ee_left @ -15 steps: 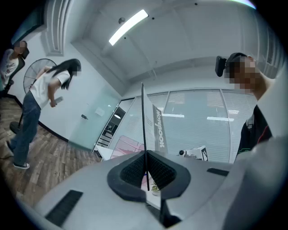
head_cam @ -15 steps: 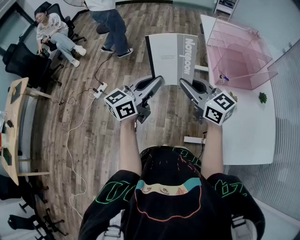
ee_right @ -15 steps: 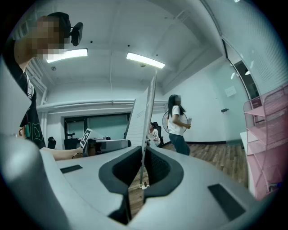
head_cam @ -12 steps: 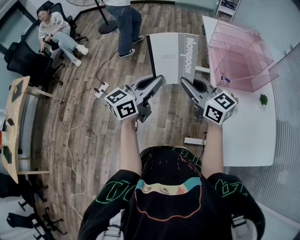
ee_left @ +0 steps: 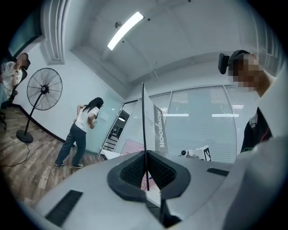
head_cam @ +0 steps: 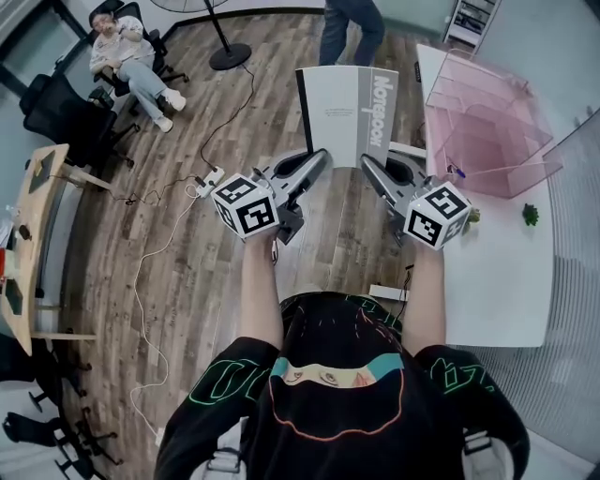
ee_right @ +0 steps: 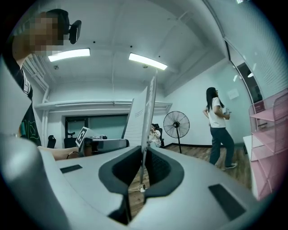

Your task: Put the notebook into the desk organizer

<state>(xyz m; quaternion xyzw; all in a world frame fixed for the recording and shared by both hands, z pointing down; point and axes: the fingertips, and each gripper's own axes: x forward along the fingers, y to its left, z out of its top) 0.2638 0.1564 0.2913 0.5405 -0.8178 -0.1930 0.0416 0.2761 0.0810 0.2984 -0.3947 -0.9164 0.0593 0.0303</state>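
The notebook (head_cam: 347, 114) stays gripped; walking person (head_cam: 352, 28) moved rightward.

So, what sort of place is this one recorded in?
Most likely an office or shared workroom: black swivel chairs on a wood floor, a white desk carrying a pink organizer, and a pedestal fan standing by the wall.

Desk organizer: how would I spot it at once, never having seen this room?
Look at the white table to the person's right, beside the wooden floor. At its far end stands the desk organizer, a see-through pink box with open compartments. Nothing else nearby is pink: the plant beside it is small and green, the notebook grey and white.
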